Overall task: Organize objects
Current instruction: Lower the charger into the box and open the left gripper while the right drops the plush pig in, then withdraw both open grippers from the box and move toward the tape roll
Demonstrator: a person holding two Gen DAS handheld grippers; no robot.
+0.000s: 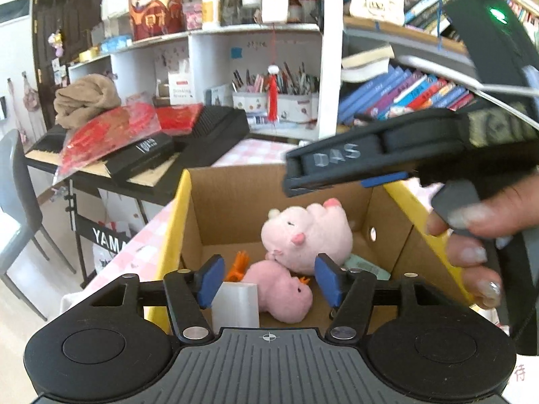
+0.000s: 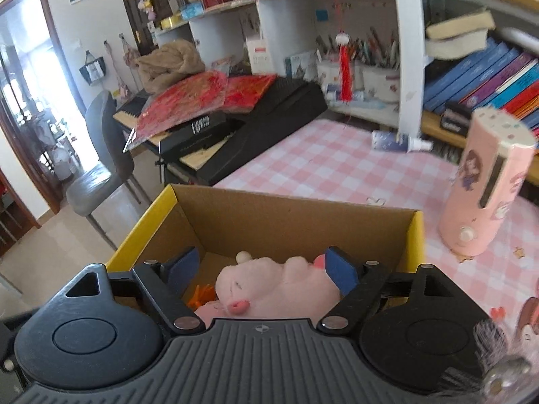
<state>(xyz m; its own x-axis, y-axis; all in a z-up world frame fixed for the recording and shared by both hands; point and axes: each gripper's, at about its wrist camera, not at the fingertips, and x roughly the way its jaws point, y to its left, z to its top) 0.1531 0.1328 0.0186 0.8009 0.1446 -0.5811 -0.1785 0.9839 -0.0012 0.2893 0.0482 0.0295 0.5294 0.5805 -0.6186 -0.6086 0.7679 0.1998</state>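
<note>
A cardboard box with yellow edges [image 1: 232, 198] [image 2: 269, 215] stands on the pink checked table. Inside lie a large pink plush pig [image 1: 310, 235] [image 2: 269, 286], a smaller pink plush [image 1: 283, 289], an orange toy [image 1: 239, 266] [image 2: 202, 294] and a white block [image 1: 235, 306]. My left gripper [image 1: 267, 281] is open above the box, empty. My right gripper [image 2: 261, 267] is open over the large pig, holding nothing; in the left wrist view its body [image 1: 370, 158] hangs over the box in a hand.
A pink cylindrical container [image 2: 485, 185] stands on the table [image 2: 320, 161] right of the box. A small bottle [image 2: 397, 142] lies near the bookshelf [image 2: 471, 77]. A keyboard with red bags [image 1: 134, 141] and a grey chair [image 2: 101, 168] are to the left.
</note>
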